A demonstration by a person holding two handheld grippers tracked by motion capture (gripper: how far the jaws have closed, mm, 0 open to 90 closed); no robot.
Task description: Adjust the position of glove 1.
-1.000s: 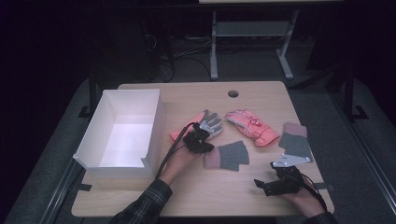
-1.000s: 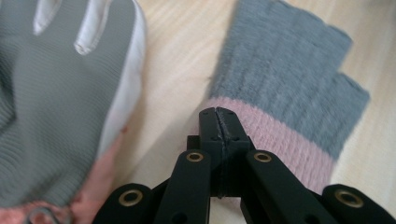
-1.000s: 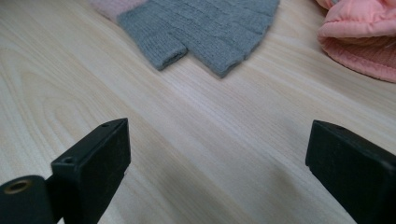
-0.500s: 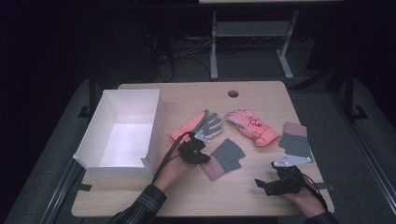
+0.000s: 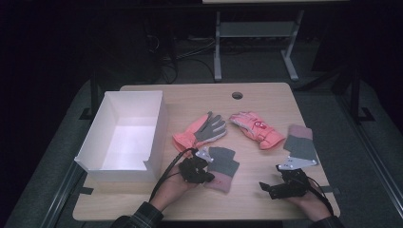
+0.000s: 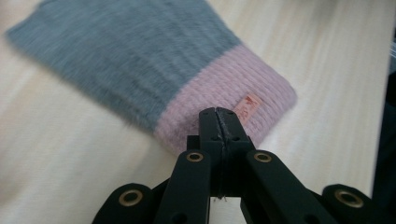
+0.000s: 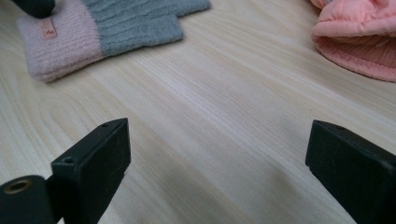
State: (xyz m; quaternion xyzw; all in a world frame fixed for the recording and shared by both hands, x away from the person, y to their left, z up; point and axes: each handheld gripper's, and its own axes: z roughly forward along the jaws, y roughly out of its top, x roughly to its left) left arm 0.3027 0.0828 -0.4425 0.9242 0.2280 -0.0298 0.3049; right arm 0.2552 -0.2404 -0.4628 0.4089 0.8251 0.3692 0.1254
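Since the earlier high view, your left claw (image 5: 205, 175) has dragged the grey-and-pink knit glove (image 5: 222, 167) back toward your edge of the table (image 5: 199, 97), away from the orange glove (image 5: 198, 130); the right claw hasn't budged.

High view: left claw sits on the glove's pink cuff at the near end, forearm coming in from the bottom edge, wrist low. Right claw (image 5: 273, 187) rests near the front right, well apart from that glove, just this side of the second knit glove (image 5: 300, 145). Pink ski glove (image 5: 256, 129) lies mid-table, white box (image 5: 126, 137) to the left.

Left claw view: jaws pinched fully together on the cuff (image 6: 233, 109) edge, beside the small pink label (image 6: 247, 103). The bite looks thin, so keep the claw low and drag flat; lift only if the pinch holds more than a few threads.

Right claw view: jaws spread wide over bare table, nothing between them. The knit glove (image 7: 107, 28) lies ahead at upper left, the ski glove's cuff (image 7: 355, 42) at upper right. I'd hold this hand parked until the left finishes its pull.
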